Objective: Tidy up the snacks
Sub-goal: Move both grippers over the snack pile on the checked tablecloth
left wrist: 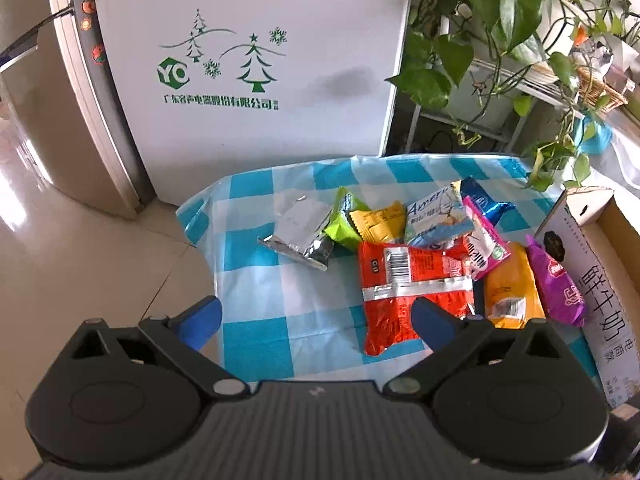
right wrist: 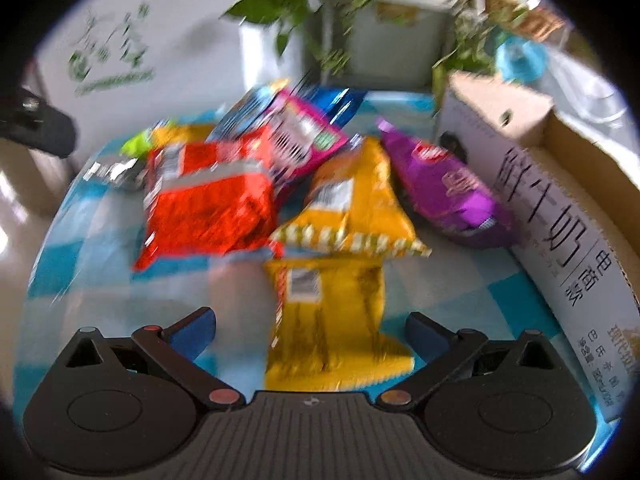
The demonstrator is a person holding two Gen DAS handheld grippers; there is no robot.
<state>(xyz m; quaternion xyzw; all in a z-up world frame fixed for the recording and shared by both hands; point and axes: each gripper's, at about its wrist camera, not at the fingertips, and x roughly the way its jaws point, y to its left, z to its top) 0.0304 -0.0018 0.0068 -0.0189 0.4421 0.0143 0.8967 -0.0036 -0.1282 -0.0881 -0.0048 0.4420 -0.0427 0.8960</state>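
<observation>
Left gripper (left wrist: 316, 320) hangs above the near-left part of the worktop (left wrist: 280, 280), fingers wide, holding nothing; its right fingertip overlaps the red packet (left wrist: 408, 280) in view, contact can't be told. Right gripper (right wrist: 310, 334) sits low over the near edge, fingers wide, with a yellow packet (right wrist: 336, 320) between them but not clamped; that view is motion-blurred. Snacks lie piled mid-worktop on the blue-and-white check cloth: silver packet (left wrist: 300, 232) on the left, green packet (left wrist: 344, 220), small yellow packet (left wrist: 378, 222), light-blue packet (left wrist: 436, 212) reading "Ameri…", pink packet (left wrist: 484, 248), orange-yellow packet (left wrist: 508, 284), purple packet (left wrist: 556, 280) touching the cardboard box (left wrist: 592, 280) at the right edge. Box side reads "鲜牛奶" and "电商款". White fridge (left wrist: 260, 60) behind the far edge shows a "YO" logo and "广东容声电器股份有限公司". Bare cloth lies along the near-left side; a potted plant (left wrist: 500, 20) hangs over the far-right corner.
</observation>
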